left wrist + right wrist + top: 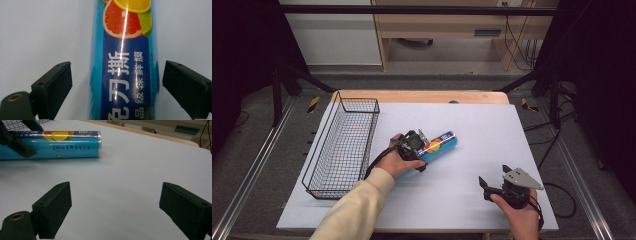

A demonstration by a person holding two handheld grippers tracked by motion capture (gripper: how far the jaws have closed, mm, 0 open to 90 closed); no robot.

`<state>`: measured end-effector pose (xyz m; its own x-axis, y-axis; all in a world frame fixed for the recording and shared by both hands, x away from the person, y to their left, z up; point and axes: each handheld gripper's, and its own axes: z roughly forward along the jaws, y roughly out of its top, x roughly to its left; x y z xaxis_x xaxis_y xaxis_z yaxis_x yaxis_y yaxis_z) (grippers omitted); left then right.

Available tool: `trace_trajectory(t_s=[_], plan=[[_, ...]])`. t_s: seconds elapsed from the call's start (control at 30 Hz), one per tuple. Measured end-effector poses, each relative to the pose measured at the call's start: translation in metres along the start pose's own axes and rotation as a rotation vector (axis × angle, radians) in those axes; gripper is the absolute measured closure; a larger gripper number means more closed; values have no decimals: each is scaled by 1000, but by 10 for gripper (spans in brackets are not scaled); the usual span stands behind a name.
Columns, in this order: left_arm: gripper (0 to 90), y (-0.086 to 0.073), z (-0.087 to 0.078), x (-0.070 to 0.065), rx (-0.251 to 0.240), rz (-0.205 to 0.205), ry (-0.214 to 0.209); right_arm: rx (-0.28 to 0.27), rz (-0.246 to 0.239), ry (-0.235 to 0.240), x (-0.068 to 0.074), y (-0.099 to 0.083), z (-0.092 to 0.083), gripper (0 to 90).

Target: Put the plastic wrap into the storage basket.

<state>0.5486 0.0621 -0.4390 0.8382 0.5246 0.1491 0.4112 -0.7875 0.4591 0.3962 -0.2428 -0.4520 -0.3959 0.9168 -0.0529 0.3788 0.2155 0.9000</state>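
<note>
Stage: grasp not yet made | left gripper: jaws spread, straddling cling-film roll lying on table, pads not touching | right gripper: spread, nothing held | left: closing, lifting, presumably into wire basket

blue roll cut off top and bottom (label partly unreadable), near end under left gripper

Wire basket blocks table's left side. Blue roll lies mid-mat; room betw. roll & basket, right half free.
</note>
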Motion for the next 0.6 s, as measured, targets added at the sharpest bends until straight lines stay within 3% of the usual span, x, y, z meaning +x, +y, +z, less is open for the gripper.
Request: trace_trajectory(t_s=[0.3,0.6], plan=[[218,3,7,-1,10,12,1,2,-4,5,0,0,0,118],[260,7,11,-2,37,9,-4,5,-5,11,1,0,1,117]])
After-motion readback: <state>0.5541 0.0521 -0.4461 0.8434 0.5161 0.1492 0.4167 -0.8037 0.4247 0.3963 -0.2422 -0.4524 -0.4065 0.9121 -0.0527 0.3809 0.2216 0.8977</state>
